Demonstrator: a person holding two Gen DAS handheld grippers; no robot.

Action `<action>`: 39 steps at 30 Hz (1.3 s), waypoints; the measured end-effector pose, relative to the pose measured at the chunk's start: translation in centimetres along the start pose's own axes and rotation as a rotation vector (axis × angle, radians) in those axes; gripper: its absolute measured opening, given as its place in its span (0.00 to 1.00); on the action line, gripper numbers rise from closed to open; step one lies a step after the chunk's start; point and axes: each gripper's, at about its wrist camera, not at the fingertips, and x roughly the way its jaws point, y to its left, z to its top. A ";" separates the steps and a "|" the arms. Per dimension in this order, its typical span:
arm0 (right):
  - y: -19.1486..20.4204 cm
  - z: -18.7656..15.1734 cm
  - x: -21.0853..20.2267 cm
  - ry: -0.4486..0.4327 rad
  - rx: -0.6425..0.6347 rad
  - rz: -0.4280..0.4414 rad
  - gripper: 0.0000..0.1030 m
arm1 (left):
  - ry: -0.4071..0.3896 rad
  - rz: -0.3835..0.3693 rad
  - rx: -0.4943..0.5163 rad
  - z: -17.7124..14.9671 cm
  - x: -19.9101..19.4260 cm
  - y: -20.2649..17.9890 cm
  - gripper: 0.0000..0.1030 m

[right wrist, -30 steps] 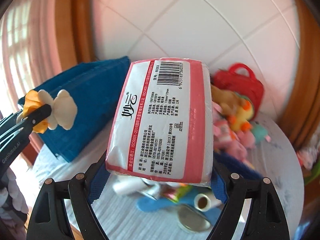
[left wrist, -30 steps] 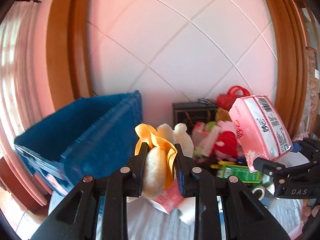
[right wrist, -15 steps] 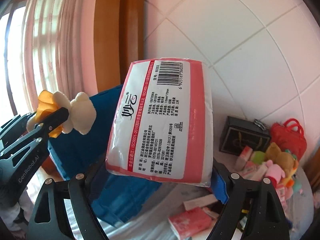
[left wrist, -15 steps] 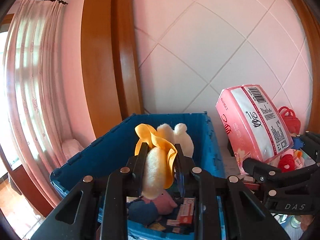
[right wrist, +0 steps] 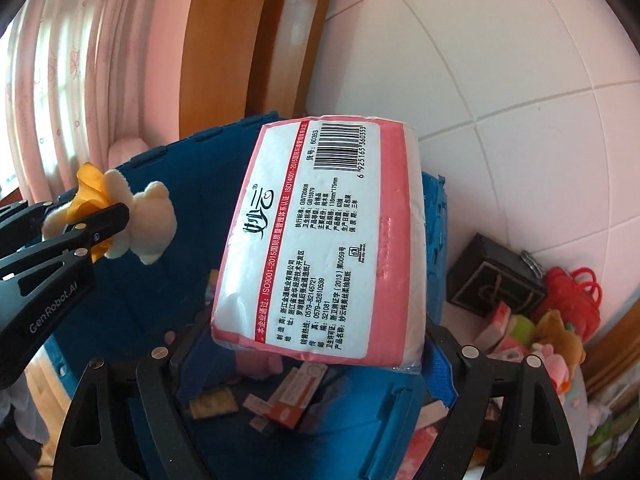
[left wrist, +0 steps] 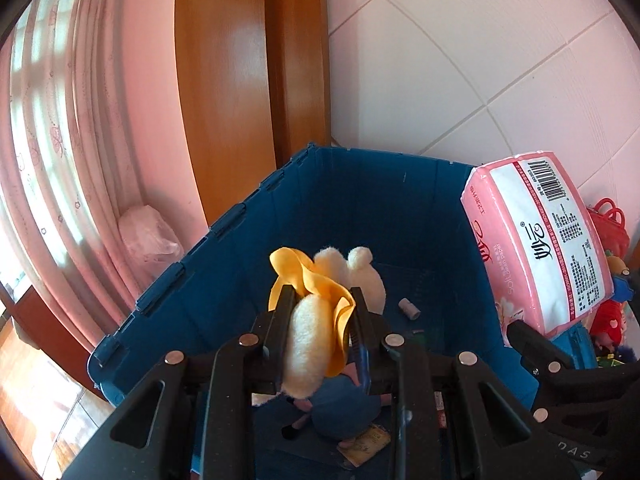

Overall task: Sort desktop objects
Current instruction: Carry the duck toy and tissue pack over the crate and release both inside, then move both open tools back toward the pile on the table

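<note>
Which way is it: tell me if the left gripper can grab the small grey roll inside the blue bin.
Probably not yet: the left gripper is shut on the plush toy, though the grey roll lies uncovered in the blue bin.

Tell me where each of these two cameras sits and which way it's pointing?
Left wrist: on the left gripper, looking along its black fingers, shut on a plush toy, down into the blue bin.
Right wrist: on the right gripper, looking past the pink tissue pack it grips toward the bin and tiled wall.
Shared: bin, plush toy and tissue pack; each view shows the other gripper.
</note>
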 end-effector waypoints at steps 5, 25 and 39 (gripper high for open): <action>0.9 0.2 0.8 0.014 -0.022 -0.030 0.84 | 0.040 -0.001 0.000 -0.2 1.0 0.6 0.25; 2.1 0.0 -3.3 -0.123 -0.034 -0.106 1.00 | -0.025 -0.029 -0.047 -1.5 -1.4 2.2 0.56; -1.7 -6.1 -9.6 -0.280 0.088 -0.161 1.00 | -0.208 -0.096 -0.021 -5.0 -7.9 -2.3 0.56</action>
